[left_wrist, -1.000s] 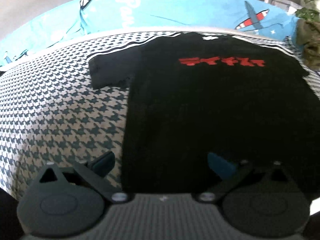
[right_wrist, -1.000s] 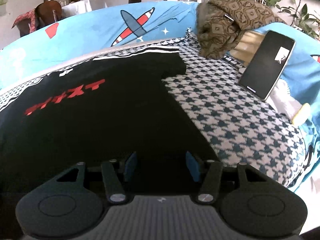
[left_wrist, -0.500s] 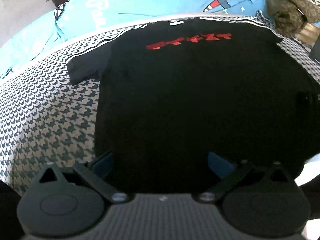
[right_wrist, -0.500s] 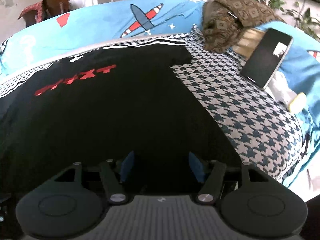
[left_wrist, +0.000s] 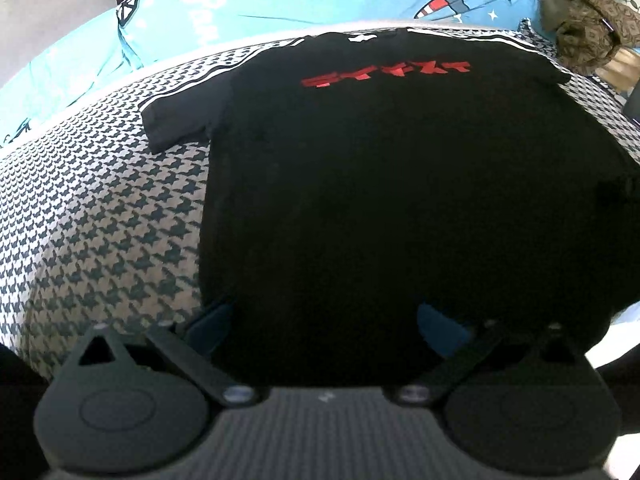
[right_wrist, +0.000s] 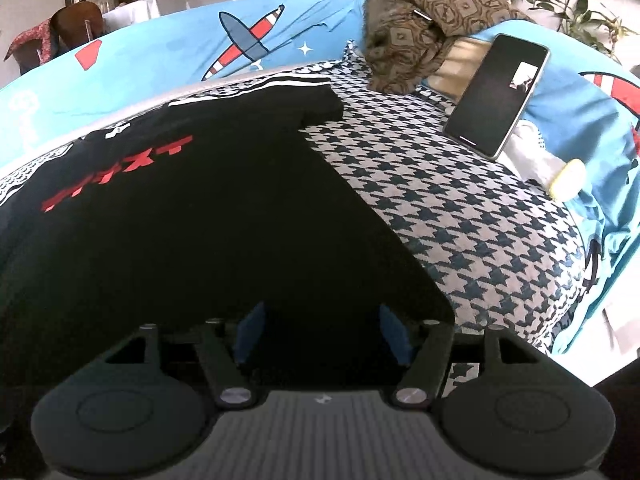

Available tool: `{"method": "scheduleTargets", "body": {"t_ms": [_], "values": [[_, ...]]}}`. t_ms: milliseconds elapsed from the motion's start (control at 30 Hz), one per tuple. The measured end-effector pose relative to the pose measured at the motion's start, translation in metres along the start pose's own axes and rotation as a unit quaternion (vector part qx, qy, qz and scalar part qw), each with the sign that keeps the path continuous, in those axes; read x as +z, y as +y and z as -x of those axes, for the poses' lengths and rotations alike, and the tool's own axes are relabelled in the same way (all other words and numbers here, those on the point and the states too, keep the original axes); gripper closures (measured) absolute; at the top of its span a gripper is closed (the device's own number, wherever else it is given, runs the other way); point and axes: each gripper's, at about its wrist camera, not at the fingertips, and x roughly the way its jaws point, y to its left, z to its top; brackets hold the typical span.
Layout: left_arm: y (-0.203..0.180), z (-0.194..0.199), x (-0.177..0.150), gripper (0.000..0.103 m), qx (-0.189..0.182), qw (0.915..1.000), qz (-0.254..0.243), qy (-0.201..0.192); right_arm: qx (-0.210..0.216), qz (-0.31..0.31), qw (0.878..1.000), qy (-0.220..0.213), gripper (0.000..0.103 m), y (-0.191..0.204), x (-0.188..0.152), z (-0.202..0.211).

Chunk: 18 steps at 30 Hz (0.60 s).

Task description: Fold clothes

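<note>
Flat: black T-shirt point(left_wrist: 380, 200) hem between both tongs (spread wide).

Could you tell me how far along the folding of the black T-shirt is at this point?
Done: the black T-shirt lies spread flat on the houndstooth cover, sleeves out. In hand: the left gripper and right gripper are open at its near hem, gripping nothing. Left: every fold.
</note>
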Motion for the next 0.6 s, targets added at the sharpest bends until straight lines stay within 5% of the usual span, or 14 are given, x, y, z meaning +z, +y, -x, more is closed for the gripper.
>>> {"method": "scheduleTargets", "body": {"t_ms": [600], "values": [[-0.002, 0.015, 0.009, 0.000, -0.006, 0.9998, 0.018, -0.007, -0.007, -0.007, 0.999, -0.031, 0.035, 0.001, 0.003, 0.009]]}}
